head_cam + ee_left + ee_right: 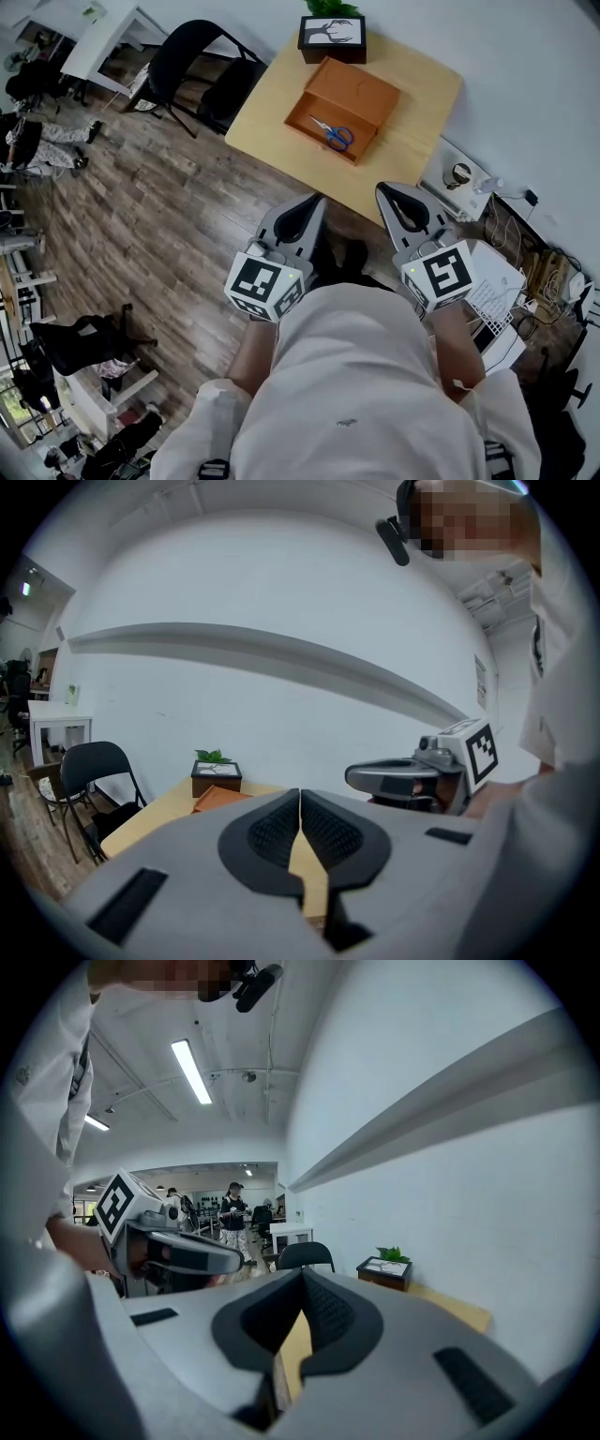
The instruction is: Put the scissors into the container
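**Scissors in the box, both tongs shut and drawn back**

The scissors (332, 133) lay inside the orange container (360, 92), flat on the floor of its open tray. Their blue handle loops pointed toward the near-right wall and the blades toward the far-left. The container sat on the wooden tabletop (417, 98), just in front of a black planter box (332, 37) with a green plant in it. From how things lay, the task looked finished or nearly so.

The scissors looked small, light and stiff. The metal blades were probably slick and too thin to pinch well. The handle loops appeared to be plastic, thicker and less slippery, so the loops or the pivot just ahead of them seemed the best place to take hold. Lying flat against the tray floor and close to a wall, they would likely leave little room to get a pad under them. They did not look fragile, though the blade tips could scratch the box.

The left tongs (305, 208) were pressed together at the tips in their own view. Only a narrow wedge of tabletop showed lower down between the ribbed pads, and nothing was gripped. The right tongs (398, 202) were likewise closed at the tips and held nothing. In the head view both hung close to the person's body, short of the tabletop's near edge and well apart from the container, touching nothing.
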Tool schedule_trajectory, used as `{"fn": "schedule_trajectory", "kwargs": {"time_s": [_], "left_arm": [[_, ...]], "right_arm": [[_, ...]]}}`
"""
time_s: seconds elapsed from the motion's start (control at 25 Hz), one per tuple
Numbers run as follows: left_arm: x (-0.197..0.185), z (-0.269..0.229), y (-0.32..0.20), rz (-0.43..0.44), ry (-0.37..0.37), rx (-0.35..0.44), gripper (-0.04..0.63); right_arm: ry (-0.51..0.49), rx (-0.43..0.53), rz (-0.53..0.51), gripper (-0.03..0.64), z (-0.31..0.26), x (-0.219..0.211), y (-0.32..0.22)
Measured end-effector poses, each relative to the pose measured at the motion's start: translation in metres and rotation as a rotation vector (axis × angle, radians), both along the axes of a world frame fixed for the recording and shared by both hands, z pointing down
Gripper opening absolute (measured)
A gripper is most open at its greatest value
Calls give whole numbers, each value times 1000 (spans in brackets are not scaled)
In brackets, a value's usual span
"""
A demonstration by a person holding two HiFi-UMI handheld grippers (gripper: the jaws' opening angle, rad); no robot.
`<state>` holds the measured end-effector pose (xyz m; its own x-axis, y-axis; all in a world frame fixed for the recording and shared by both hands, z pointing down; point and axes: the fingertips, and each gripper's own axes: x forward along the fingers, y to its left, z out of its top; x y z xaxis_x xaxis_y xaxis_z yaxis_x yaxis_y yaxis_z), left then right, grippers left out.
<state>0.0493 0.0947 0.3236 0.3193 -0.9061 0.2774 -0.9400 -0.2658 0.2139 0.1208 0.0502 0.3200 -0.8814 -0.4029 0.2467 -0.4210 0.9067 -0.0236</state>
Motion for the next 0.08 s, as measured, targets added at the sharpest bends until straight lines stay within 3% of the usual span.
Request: {"fn": "schedule_trajectory", "kwargs": {"time_s": [0.08], "left_arm": [[-2, 1, 0, 0, -2, -1, 9]], "right_arm": [[-4, 8, -7, -2, 1, -2, 0]]}}
